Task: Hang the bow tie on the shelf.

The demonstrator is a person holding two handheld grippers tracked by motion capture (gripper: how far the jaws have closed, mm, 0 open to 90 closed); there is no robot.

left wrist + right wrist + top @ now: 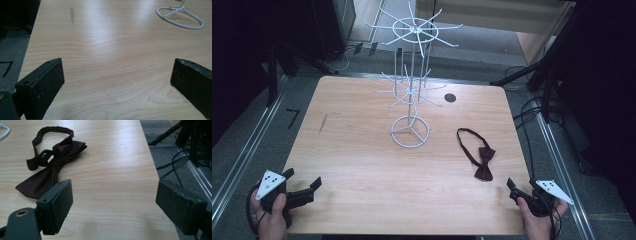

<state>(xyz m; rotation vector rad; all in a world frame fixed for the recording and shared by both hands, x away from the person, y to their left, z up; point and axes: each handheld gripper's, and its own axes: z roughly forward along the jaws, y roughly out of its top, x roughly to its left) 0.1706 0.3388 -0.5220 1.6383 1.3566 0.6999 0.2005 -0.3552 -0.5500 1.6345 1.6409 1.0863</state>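
A dark red bow tie (pixel 482 161) with a looped strap lies flat on the right half of the wooden table (pixel 362 165). It lies to the upper left in the right gripper view, the bow tie (pixel 52 165) just ahead of the left jaw. A white wire display stand (pixel 411 95) with two tiers of spokes stands upright at the table's middle back; its ring base (pixel 181 17) is seen in the left gripper view. My left gripper (pixel 304 187) is open at the near left corner, nothing between its jaws. My right gripper (pixel 514 187) is open at the near right edge.
A round dark hole (pixel 450 97) sits in the tabletop behind the stand. A grey smear (pixel 72 14) marks the wood at the far left. Cables (pixel 527 112) and black tripod legs (pixel 522 75) lie on the floor to the right of the table.
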